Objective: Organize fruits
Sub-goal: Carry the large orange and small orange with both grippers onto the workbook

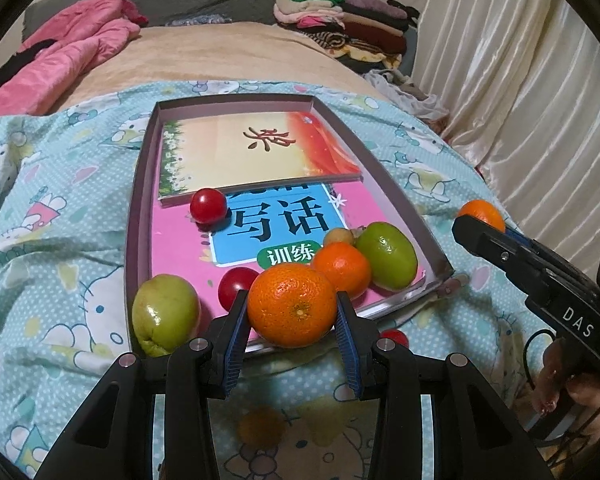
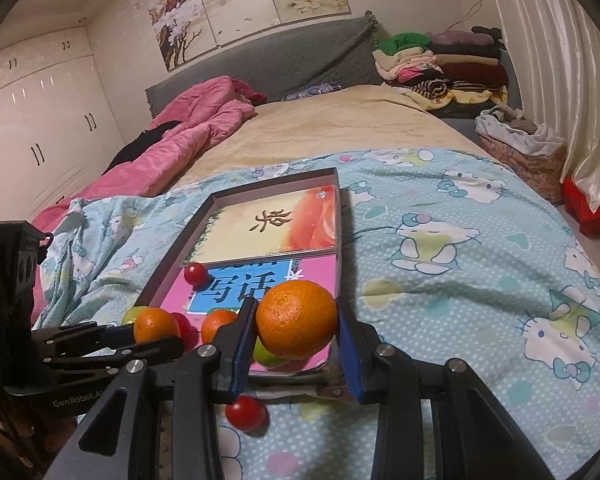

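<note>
Carrying both loads into the shallow cardboard box (image 1: 140, 184) at frame centre wants a low, gentle release so nothing rolls off the books lining it. That box already holds two green fruits, cherry tomatoes and a small orange. The left gripper (image 1: 292, 316) pinches a mandarin (image 1: 292, 304); the right gripper (image 2: 296, 332) pinches an orange (image 2: 296, 320), both fruits at lower centre of their views.

orange mandarins (image 1: 292, 304), green fruits (image 1: 386, 255), red tomatoes (image 1: 208, 205), pink book (image 1: 180, 248), blue cat-patterned sheet (image 1: 60, 240).
</note>
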A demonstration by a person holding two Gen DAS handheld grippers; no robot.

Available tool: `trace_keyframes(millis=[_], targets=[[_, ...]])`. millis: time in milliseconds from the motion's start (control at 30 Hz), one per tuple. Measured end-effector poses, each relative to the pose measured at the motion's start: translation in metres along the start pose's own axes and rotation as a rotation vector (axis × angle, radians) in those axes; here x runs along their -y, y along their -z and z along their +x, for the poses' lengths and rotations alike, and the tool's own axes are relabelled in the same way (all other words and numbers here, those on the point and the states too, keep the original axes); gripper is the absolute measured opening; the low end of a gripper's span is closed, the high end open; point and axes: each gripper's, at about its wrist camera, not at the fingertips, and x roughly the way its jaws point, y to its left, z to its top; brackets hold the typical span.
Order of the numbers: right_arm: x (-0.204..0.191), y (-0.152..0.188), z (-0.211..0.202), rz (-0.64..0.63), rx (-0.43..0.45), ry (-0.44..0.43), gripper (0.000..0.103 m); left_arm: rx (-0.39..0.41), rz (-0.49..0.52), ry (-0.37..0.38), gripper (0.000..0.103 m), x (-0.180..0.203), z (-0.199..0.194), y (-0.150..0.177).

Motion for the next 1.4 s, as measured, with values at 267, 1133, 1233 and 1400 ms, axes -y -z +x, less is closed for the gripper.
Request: trace_keyframes(millis=[267,1133,1233,1400], targets=[[-0.001,0.0,0.002,-0.02,0.001,0.026,0.038,0.0,0.019,0.002,0.042,0.005,0.005,-0.001],[-0.009,0.007,0.017,-0.084,-0.047,0.057,0.038,-0.038,0.005,-0.001,0.042,-0.004,0.021,-0.002],[-0.01,0.008,0.019,-0.094,-0.055,0.057,0.038,-0.037,0.01,-0.004,0.042,-0.003,0.021,-0.002],[-0.012,0.009,0.022,-0.101,-0.064,0.054,0.038,-0.039,0.008,-0.001,0.042,-0.003,0.021,-0.002]])
